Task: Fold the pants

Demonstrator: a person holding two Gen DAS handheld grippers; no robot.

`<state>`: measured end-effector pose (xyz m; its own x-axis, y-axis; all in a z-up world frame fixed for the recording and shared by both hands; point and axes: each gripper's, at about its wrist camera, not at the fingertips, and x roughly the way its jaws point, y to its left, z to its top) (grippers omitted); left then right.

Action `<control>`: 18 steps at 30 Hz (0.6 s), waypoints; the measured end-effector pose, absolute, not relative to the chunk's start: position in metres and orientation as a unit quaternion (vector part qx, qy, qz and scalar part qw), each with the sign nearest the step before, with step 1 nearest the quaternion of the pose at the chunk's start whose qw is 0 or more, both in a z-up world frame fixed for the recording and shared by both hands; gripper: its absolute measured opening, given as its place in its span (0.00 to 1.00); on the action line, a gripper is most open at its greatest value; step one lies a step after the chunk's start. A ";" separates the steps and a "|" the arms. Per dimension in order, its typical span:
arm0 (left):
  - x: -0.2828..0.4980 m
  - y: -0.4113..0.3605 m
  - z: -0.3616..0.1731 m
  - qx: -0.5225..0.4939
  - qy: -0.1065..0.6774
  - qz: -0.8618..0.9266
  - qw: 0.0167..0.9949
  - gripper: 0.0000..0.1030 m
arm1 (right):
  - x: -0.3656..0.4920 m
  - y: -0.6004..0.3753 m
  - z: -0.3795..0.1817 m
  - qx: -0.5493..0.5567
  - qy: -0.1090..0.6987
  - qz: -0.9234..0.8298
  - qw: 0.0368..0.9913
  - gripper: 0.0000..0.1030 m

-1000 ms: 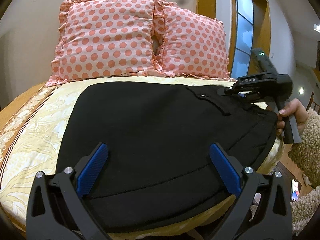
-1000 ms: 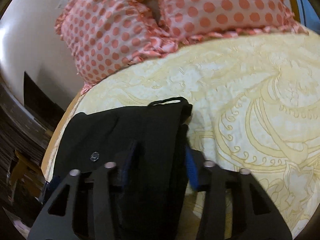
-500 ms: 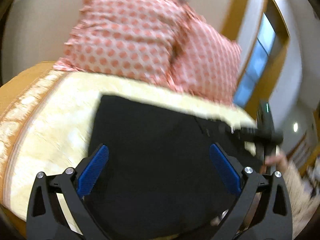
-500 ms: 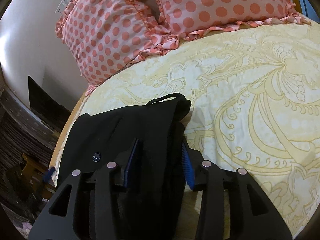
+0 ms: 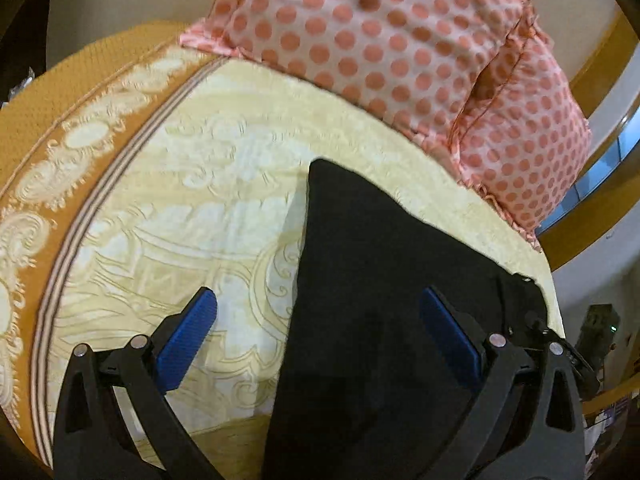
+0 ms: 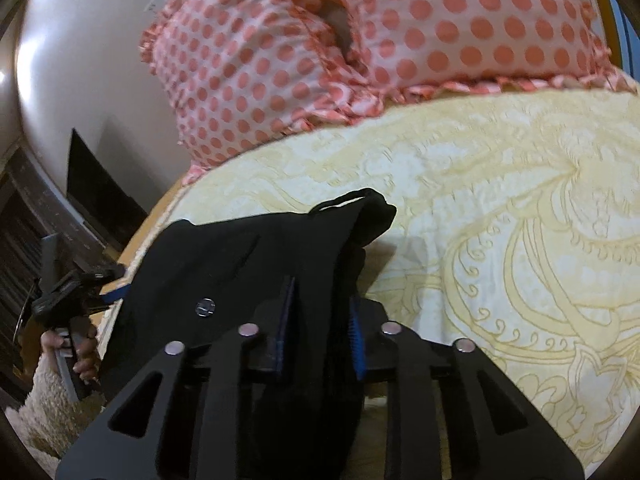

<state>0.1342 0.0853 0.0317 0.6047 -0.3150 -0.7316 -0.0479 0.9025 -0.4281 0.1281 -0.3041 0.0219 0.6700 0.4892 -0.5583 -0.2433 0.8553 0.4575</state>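
Black pants (image 5: 380,280) lie flat on the yellow patterned bedspread (image 5: 208,220). My left gripper (image 5: 316,296) is open wide above their left edge, with one blue pad (image 5: 188,336) over the bedspread and the other over the black cloth, holding nothing. In the right wrist view the pants (image 6: 224,256) show a metal button (image 6: 205,306) and a bunched waistband corner. My right gripper (image 6: 320,292) is closing, and a thick fold of waistband fills the gap between its blue pads. The left gripper (image 6: 68,296) shows at the far left, held by a hand (image 6: 82,360).
Two pink polka-dot pillows (image 5: 400,52) (image 6: 304,60) rest against the wall at the head of the bed. An orange woven border (image 5: 80,92) runs along the bed's left side. A fluffy cream sleeve (image 6: 44,404) is at the lower left, and a wooden window frame (image 5: 600,60) at the right.
The left wrist view has rolled and swung left, so the pants' left edge now lies between its fingers. The right gripper's pads have drawn closer together on the waistband fold.
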 end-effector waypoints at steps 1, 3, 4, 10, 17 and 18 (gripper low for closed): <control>0.137 0.083 0.030 -0.203 0.441 -0.078 0.871 0.98 | 0.125 -0.304 0.025 0.173 0.339 0.213 0.900 0.20; 0.138 0.075 0.029 -0.186 0.448 -0.084 0.871 0.98 | 0.115 -0.301 0.034 0.163 0.304 0.239 0.908 0.19; 0.139 0.072 0.028 -0.178 0.451 -0.087 0.870 0.98 | 0.112 -0.300 0.037 0.159 0.292 0.250 0.909 0.19; 0.146 0.051 0.026 -0.135 0.468 -0.106 0.867 0.98 | 0.110 -0.299 0.036 0.156 0.282 0.260 0.910 0.19; 0.156 0.034 0.026 -0.096 0.483 -0.118 0.862 0.98 | 0.115 -0.304 0.034 0.171 0.288 0.261 0.905 0.19; 0.157 0.032 0.026 -0.089 0.486 -0.121 0.861 0.98 | 0.116 -0.304 0.033 0.174 0.290 0.261 0.904 0.19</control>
<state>0.1569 0.0320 0.0259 0.4987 -0.2948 -0.8151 0.1216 0.9549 -0.2710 0.1163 -0.3043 0.0330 0.6957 0.5726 -0.4338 -0.3701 0.8033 0.4667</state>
